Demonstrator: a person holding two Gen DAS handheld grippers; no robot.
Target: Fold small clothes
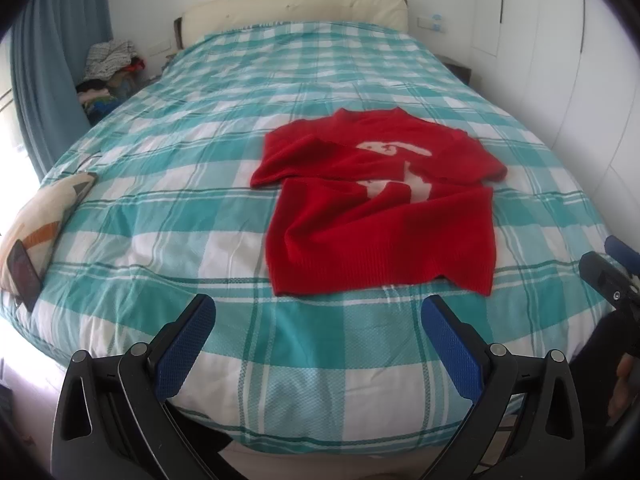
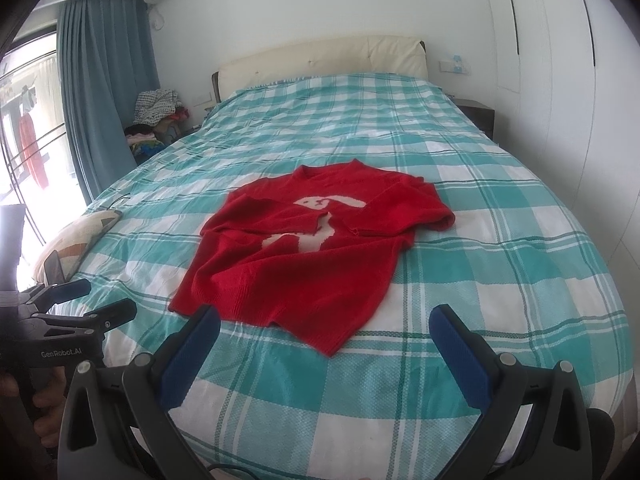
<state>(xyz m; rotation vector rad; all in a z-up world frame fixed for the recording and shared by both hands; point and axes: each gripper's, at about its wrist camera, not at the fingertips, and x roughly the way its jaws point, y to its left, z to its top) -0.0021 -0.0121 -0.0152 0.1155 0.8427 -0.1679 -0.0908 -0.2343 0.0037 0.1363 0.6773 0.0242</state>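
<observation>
Both tongs (image 1: pixel 318 338) (image 2: pixel 324 346) spread above bedspread (image 1: pixel 304 380)

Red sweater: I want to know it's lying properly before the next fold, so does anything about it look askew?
The red sweater lies rumpled on the plaid bed: both sleeves are folded across the chest, partly hiding the white animal motif, and the hem runs crooked. Both grippers are open, holding nothing.

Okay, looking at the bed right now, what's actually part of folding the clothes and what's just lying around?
Part of the job:
- red sweater, sleeves already folded across the front
- left gripper, open
- right gripper, open
- bed, the folding surface

Just lying about:
- cushion at the bed's left edge
- phone leaning on it
- pile of clothes beside the curtain
</observation>
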